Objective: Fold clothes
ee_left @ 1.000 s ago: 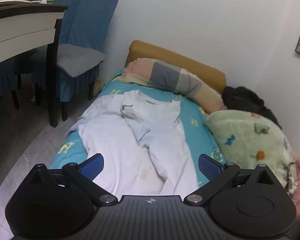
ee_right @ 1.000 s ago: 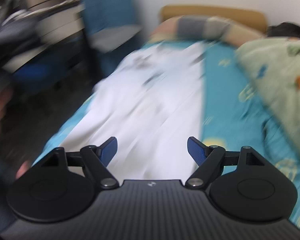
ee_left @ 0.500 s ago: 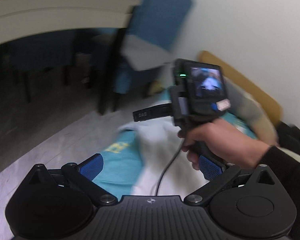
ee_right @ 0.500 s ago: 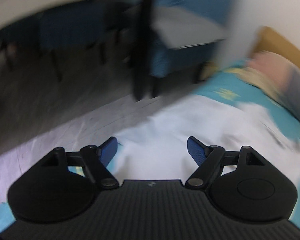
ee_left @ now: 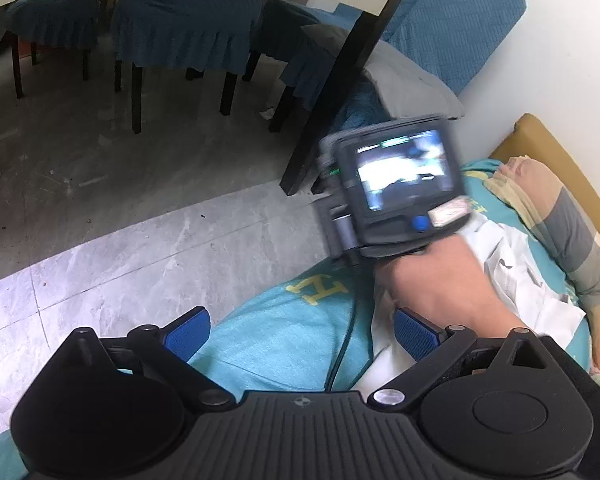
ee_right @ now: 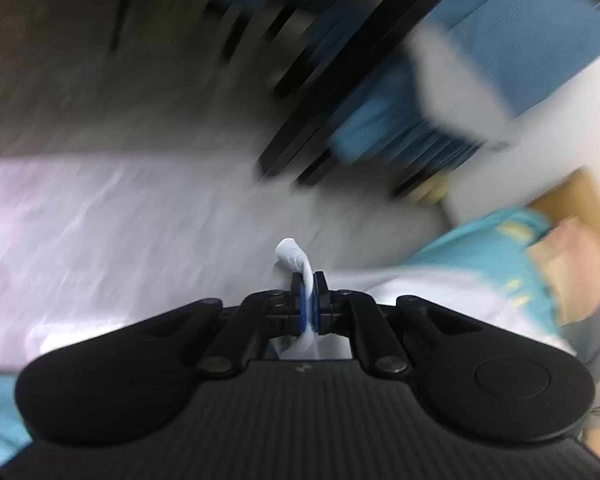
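White garment (ee_left: 516,280) lies spread on the bed's turquoise sheet (ee_left: 284,332), its near edge drawn toward the bedside. A bunched fold of the garment (ee_right: 296,262) sits pinched between the blue pads of the right tongs (ee_right: 310,306), which are closed on it; cloth protrudes above and below the pads. Right-wrist view is heavily motion-blurred. Left tongs (ee_left: 300,330) are spread wide, holding nothing, above the sheet near the bed edge. The person's right hand (ee_left: 436,284) grips the right device, its screen (ee_left: 404,168) lit. Striped pillow (ee_left: 560,220) lies at the headboard (ee_left: 548,148). Grey tiled floor (ee_left: 140,240), chairs with blue covers (ee_left: 188,28) beyond
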`<action>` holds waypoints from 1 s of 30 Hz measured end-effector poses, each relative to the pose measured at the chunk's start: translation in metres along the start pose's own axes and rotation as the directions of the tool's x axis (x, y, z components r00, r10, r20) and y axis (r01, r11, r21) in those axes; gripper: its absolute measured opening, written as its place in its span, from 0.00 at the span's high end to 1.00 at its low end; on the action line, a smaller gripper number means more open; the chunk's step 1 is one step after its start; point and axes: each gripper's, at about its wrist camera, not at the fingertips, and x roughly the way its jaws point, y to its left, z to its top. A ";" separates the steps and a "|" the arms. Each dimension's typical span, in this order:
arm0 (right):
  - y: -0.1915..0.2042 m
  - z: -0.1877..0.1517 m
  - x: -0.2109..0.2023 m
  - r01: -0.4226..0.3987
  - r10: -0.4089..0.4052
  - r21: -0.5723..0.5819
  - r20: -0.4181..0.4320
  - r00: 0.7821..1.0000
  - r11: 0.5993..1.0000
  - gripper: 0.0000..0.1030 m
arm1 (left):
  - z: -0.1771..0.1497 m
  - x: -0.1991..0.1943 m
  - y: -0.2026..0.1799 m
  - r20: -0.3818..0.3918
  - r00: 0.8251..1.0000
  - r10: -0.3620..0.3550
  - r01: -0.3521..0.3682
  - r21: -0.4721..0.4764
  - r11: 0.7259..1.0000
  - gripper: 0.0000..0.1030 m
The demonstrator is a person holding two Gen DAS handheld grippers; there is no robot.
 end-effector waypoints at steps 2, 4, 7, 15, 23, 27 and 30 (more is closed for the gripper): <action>-0.024 -0.003 -0.024 0.065 -0.073 0.089 0.092 0.993 0.994 0.94 | -0.002 0.001 0.004 0.007 1.000 0.006 -0.006 0.008 1.000 0.03; -0.057 -0.013 -0.051 0.147 -0.183 0.212 0.160 0.970 0.966 0.94 | -0.003 0.001 0.008 0.006 1.000 0.004 -0.004 -0.013 1.000 0.03; -0.114 -0.046 -0.098 0.244 -0.365 0.462 0.192 0.911 0.853 0.94 | -0.004 0.000 0.007 0.004 1.000 -0.005 0.005 -0.019 1.000 0.03; -0.208 -0.233 -0.130 0.397 -0.508 0.871 -0.212 0.835 0.289 0.92 | -0.024 -0.001 -0.018 -0.024 0.999 -0.028 0.030 0.107 0.994 0.03; -0.212 -0.292 -0.113 0.174 -0.200 0.937 -0.116 0.973 0.303 0.32 | -0.046 0.013 -0.052 -0.084 0.993 -0.078 0.095 0.225 0.970 0.03; -0.200 -0.279 -0.158 0.077 -0.151 0.925 -0.022 0.988 0.371 0.27 | -0.054 0.010 -0.062 -0.109 0.987 -0.116 0.142 0.269 0.953 0.04; -0.181 -0.290 -0.227 0.013 -0.102 0.941 0.023 0.995 0.338 0.27 | -0.055 -0.002 -0.064 -0.093 0.987 -0.129 0.151 0.290 0.945 0.06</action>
